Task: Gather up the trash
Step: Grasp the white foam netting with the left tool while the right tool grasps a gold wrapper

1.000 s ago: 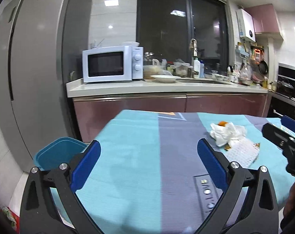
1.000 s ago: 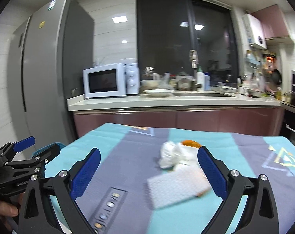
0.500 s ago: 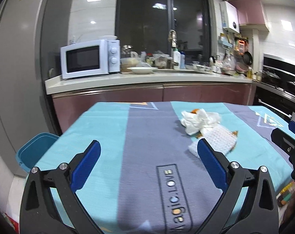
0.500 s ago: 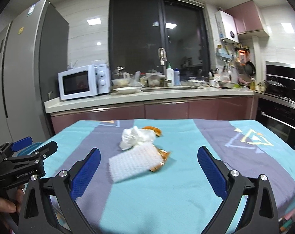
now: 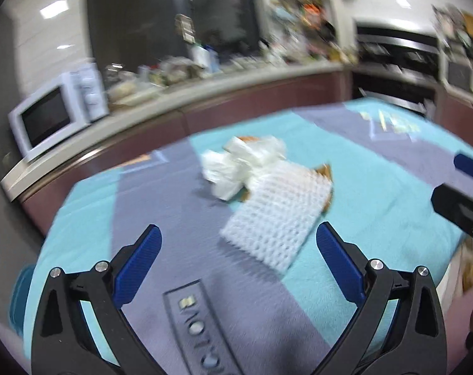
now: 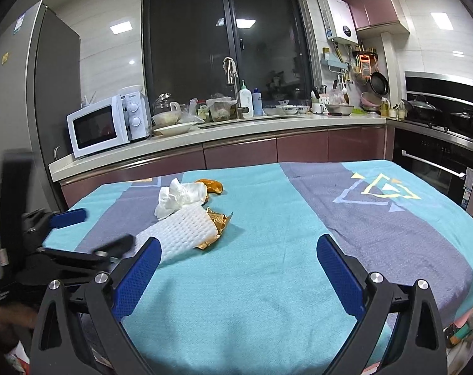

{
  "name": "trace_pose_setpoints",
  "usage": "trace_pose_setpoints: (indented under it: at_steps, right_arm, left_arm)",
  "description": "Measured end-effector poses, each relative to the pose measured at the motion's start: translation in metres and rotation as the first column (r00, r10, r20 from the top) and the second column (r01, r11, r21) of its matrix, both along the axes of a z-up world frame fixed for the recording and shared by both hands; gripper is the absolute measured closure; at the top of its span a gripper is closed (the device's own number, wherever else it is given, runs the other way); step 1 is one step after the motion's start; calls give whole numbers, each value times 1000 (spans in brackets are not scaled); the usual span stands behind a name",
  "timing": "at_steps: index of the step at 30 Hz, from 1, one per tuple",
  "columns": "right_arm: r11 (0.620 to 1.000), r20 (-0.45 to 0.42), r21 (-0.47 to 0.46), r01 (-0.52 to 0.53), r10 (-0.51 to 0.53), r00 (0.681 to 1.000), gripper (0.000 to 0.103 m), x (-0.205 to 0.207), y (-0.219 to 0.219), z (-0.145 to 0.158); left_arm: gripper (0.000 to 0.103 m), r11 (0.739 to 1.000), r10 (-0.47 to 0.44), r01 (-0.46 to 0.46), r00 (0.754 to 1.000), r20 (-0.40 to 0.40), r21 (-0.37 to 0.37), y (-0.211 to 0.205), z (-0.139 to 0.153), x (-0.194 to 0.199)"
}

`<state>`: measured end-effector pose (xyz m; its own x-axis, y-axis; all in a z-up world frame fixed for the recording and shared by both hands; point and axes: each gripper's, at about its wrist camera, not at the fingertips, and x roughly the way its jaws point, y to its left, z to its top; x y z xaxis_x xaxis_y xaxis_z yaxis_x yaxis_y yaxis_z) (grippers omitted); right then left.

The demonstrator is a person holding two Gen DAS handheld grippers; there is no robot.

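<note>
A small heap of trash lies on the teal and grey tablecloth point(image 6: 267, 265): a crumpled white tissue point(image 5: 242, 162) point(image 6: 180, 198), a white foam mesh sheet point(image 5: 277, 215) point(image 6: 180, 232), a gold foil wrapper point(image 6: 217, 222) and an orange peel point(image 6: 213, 185). My left gripper point(image 5: 238, 262) hangs open just short of the mesh sheet, nothing between its fingers. My right gripper point(image 6: 235, 276) is open over bare cloth, to the right of the heap. The left gripper point(image 6: 77, 234) shows blurred at the left edge of the right wrist view.
A blue bin point(image 5: 19, 293) stands off the table's left side. Behind the table runs a counter point(image 6: 236, 131) with a white microwave point(image 6: 106, 128), dishes and a sink. A grey fridge point(image 6: 33, 109) stands at left, an oven point(image 6: 436, 159) at right.
The left gripper has swung right and tipped down toward the trash heap, which now sits closer between its fingers. The right gripper's view has shifted slightly right. Both stay open.
</note>
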<state>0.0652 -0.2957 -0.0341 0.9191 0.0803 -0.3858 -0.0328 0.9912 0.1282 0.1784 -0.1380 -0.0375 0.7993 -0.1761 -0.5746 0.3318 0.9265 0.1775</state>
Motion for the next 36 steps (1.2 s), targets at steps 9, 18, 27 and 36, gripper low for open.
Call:
trace_pose_setpoints:
  at_steps: [9, 18, 27, 36]
  right_arm:
    - [999, -61, 44, 1, 2, 998, 7, 19, -12, -15]
    - [998, -91, 60, -19, 24, 996, 7, 38, -11, -20]
    - [993, -130, 92, -74, 85, 988, 7, 77, -2, -16]
    - [985, -301, 93, -144, 166, 939, 32, 145, 15, -26]
  left_arm:
    - [20, 988, -117, 132, 979, -169, 80, -26, -30, 63]
    - [66, 990, -141, 140, 963, -229, -20, -19, -42, 75]
    - [91, 981, -155, 123, 962, -226, -148, 11, -30, 51]
    - [91, 969, -83, 41, 983, -165, -245, 61, -2, 18]
